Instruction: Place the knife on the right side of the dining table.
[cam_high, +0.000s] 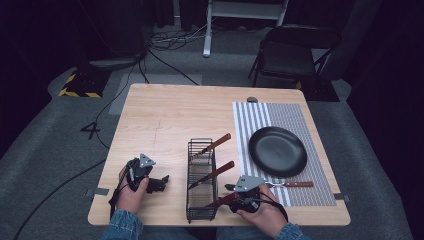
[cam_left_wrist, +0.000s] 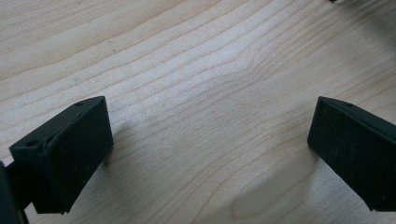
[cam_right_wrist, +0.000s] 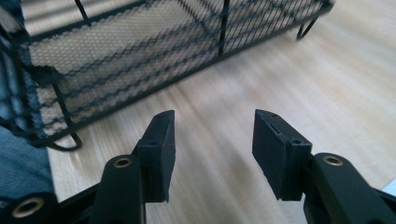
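Fork (cam_high: 292, 184) seen laid near plate (cam_high: 278, 151) on mat (cam_high: 305, 125). 3 utensils left in wire caddy (cam_high: 201, 200). Left gripper (cam_left_wrist: 205, 154) and right gripper (cam_right_wrist: 212, 149) spread, nothing held.

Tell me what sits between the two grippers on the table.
The black wire basket holding wooden-handled utensils stands between the left gripper and right gripper, seen in the high view.
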